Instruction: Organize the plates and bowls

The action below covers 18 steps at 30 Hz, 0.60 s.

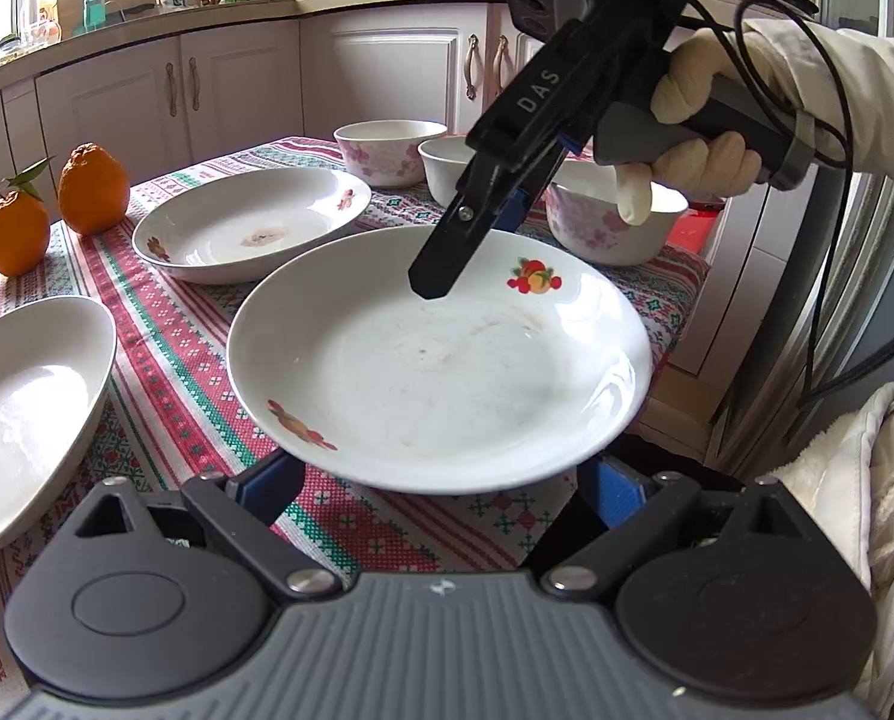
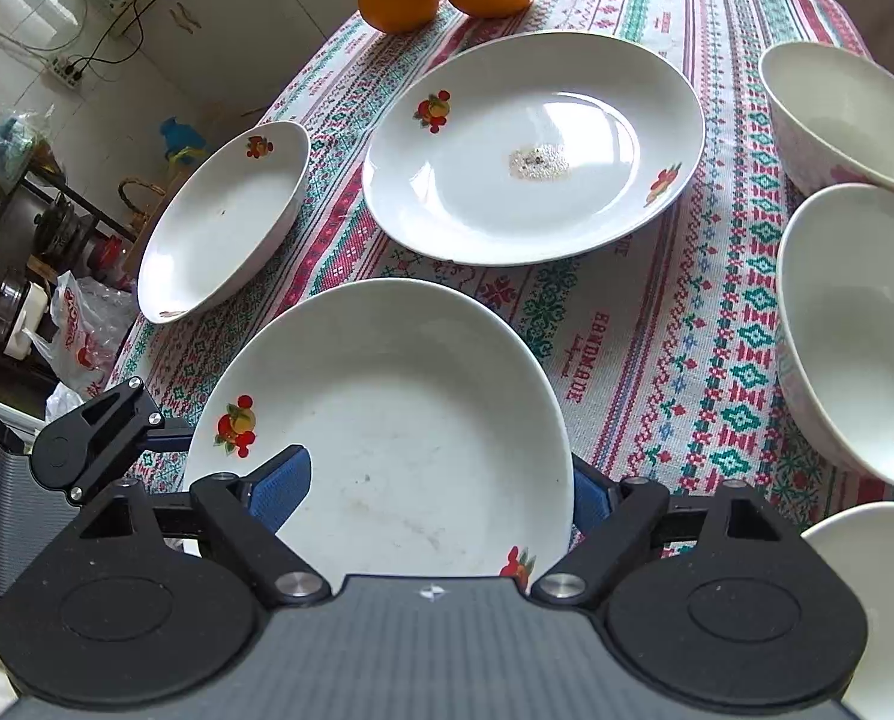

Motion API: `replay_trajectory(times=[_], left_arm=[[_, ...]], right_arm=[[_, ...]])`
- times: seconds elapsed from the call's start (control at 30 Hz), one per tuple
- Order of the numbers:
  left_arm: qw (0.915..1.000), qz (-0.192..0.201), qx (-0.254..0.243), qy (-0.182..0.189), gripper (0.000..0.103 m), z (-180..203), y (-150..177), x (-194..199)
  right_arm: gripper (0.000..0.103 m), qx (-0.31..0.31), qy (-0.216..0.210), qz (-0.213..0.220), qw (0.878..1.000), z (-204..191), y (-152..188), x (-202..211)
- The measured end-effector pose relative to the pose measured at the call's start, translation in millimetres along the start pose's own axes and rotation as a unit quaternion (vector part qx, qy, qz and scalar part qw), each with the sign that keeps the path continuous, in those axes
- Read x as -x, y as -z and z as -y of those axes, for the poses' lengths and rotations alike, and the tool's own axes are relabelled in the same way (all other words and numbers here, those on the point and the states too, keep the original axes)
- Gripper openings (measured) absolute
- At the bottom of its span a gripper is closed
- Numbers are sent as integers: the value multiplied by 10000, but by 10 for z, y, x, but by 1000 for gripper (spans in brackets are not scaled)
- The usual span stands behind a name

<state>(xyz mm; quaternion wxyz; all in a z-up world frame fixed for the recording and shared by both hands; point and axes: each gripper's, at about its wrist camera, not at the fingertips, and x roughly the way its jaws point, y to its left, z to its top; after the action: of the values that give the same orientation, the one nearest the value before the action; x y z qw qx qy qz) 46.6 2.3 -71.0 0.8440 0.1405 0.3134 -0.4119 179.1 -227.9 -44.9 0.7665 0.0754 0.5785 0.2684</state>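
Gripping not yet certain on the near plate (image 1: 441, 360), taken from two ends at once, presumably to lift it level and not drag it over the cloth-covered surface (image 1: 171, 324). At the near rim, the left tool (image 1: 444, 486), spread wide, both blue pads tucked under the overhanging edge; no telling whether they touch. At the far rim, the right tool (image 2: 438, 492), also spread, one finger over the inside of the dish and the other behind the outer wall, so straddling the rim and not clearly pinching it; cannot tell if the pads press. Judged as the pick-up step, most likely toward stacking on the second plate (image 1: 249, 228) just beyond, a third plate (image 1: 27, 414) lying off to the left and the bowls (image 1: 387, 150) grouped behind. Shallow white china, glossy, fruit motifs on the rim, faint dried smears across the well.
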Motion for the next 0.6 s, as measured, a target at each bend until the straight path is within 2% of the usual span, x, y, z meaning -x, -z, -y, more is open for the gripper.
replay_trajectory(times=[0.27,0.43,0.6], left_arm=[[10000,4,-15,38,97,-15,2,-1],[10000,11,-28,63,97,-26,8,-9],[9999,-3,-76,98,97,-35,1,-17]], right_arm=[[98,-137,-51,-18,9999,-11,-45,-52],[99,-27,-13,-240,9997,-53,-86,-92],[98,-164,-257,-312,9990,37,-118,-72]])
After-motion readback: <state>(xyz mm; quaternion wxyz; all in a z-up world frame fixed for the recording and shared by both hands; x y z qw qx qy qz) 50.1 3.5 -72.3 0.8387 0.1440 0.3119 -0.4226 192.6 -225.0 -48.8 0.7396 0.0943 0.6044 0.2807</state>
